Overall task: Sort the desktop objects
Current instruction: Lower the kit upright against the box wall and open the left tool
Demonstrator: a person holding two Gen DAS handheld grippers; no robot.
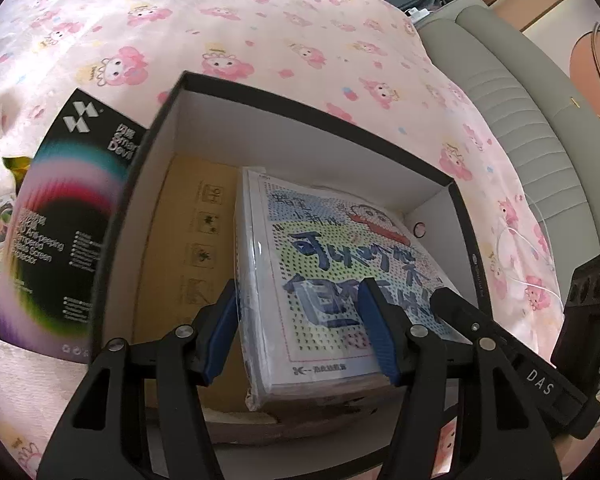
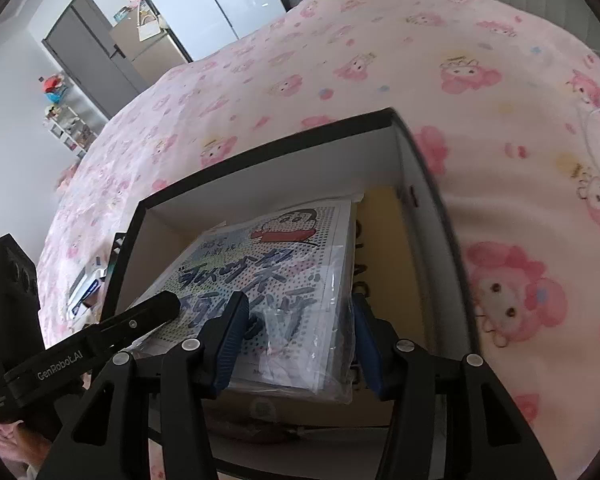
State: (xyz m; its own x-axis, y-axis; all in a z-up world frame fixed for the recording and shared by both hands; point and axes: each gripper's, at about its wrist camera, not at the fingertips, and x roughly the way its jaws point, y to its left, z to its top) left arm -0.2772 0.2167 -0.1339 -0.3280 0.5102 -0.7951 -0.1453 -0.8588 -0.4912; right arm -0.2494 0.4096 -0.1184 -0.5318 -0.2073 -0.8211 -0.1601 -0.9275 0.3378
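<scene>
Black card packet, a screen-protector box (image 1: 56,236), leans outside the storage box's (image 1: 300,114) left wall. Inside: a tan carton (image 1: 172,248) at left, the plastic-wrapped cartoon kit (image 1: 332,272) lying flat at centre. Your left gripper (image 1: 300,332) straddles the kit's near left part, jaws apart, gripping nothing; your right gripper (image 2: 296,344) straddles its right edge, likewise spread. Withdraw straight back, so the blue pads don't snag the loose wrap.

Home bedroom, pink cartoon-print bedsheet (image 2: 340,80), padded headboard (image 1: 520,120), toy shelf (image 2: 66,120), grey door (image 2: 88,52)
</scene>
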